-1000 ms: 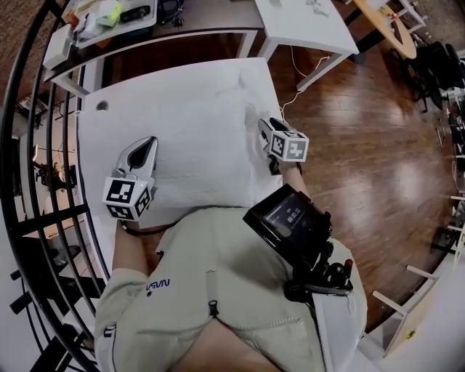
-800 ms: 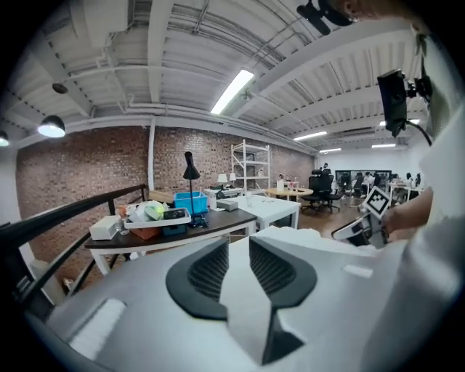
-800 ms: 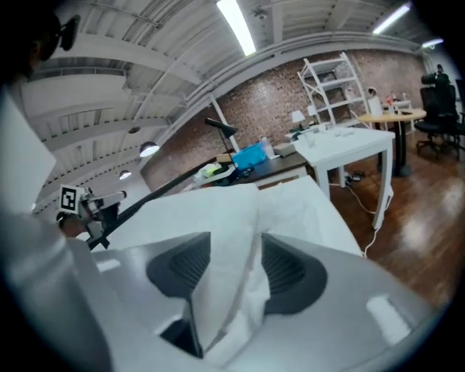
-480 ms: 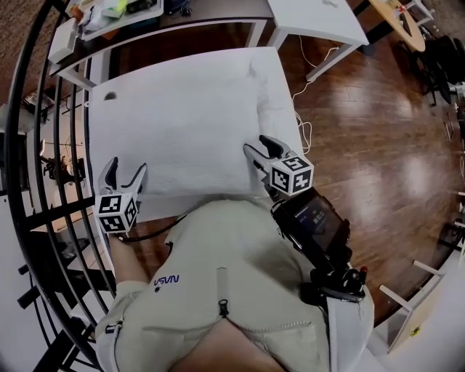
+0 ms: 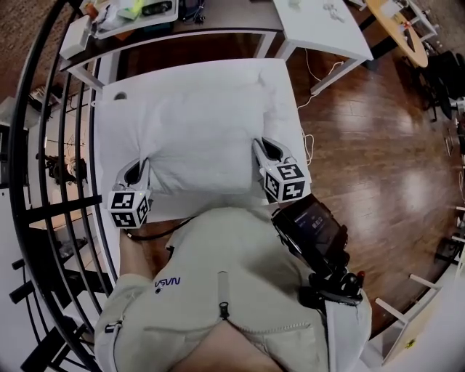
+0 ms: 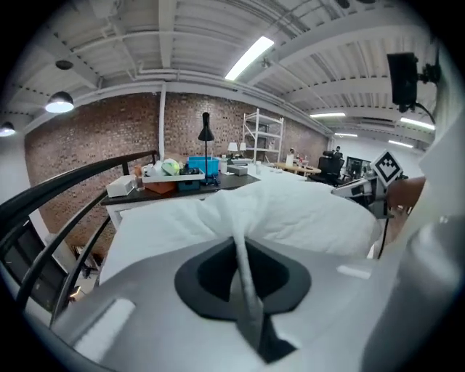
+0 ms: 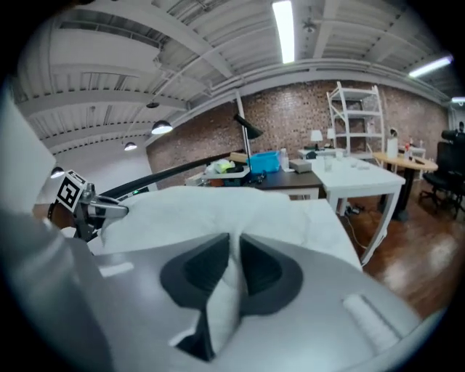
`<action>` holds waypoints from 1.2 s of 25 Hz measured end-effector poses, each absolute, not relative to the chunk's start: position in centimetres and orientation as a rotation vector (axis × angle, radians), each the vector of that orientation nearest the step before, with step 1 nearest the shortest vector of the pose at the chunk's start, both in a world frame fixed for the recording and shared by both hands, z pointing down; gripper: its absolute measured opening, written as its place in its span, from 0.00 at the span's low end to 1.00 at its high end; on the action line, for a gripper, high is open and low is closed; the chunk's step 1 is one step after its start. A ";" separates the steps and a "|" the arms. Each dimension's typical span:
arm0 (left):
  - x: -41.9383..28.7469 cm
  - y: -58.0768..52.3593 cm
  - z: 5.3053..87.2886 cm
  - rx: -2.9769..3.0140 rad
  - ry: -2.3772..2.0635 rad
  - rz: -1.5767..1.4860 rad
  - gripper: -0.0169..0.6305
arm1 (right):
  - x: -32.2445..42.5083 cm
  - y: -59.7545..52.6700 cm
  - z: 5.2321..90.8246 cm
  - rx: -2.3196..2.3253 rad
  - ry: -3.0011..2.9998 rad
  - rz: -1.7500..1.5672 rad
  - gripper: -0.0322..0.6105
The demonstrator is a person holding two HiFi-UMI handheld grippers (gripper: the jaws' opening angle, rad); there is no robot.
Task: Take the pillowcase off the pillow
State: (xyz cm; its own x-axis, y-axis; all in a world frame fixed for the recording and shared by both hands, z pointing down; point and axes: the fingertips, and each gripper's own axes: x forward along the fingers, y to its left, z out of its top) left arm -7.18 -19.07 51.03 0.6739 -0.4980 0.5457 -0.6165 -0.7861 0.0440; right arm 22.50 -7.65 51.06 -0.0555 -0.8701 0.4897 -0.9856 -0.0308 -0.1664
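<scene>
A white pillow in its pillowcase (image 5: 196,131) lies on a white table (image 5: 109,120). My left gripper (image 5: 138,168) is at the pillow's near left corner. In the left gripper view a fold of pillowcase (image 6: 243,218) runs between the pads of the left gripper (image 6: 238,245). My right gripper (image 5: 264,145) is at the near right corner, and the right gripper (image 7: 234,243) pinches a fold of pillowcase (image 7: 225,290). Both sets of jaws have just been closing, with the fabric between them.
A dark desk with clutter (image 5: 145,11) and a white table (image 5: 320,22) stand beyond the pillow. A black railing (image 5: 43,145) curves along the left. Wood floor (image 5: 378,145) lies to the right, with a cable (image 5: 305,138) hanging off the table's right edge.
Both grippers have drawn back to the pillow's near corners. Half a second ago their jaws stood open; now each is shut on a fold of pillowcase.
</scene>
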 end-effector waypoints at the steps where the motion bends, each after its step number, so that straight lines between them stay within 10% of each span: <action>1: -7.1 -19.1 50.5 2.671 -0.900 0.739 0.06 | 22.9 -8.1 50.0 1.999 -2.003 0.664 0.12; 30: 0.1 -15.5 52.6 2.605 -0.694 0.699 0.19 | 32.0 -7.6 51.2 2.043 -1.634 0.484 0.16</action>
State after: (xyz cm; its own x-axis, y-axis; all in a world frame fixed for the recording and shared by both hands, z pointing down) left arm 0.13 -15.49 52.62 0.7575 -0.3642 0.5418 -0.5391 -0.8169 0.2047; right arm 31.99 -7.64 51.16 0.2259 -0.8054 0.5479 -0.9739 -0.1746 0.1449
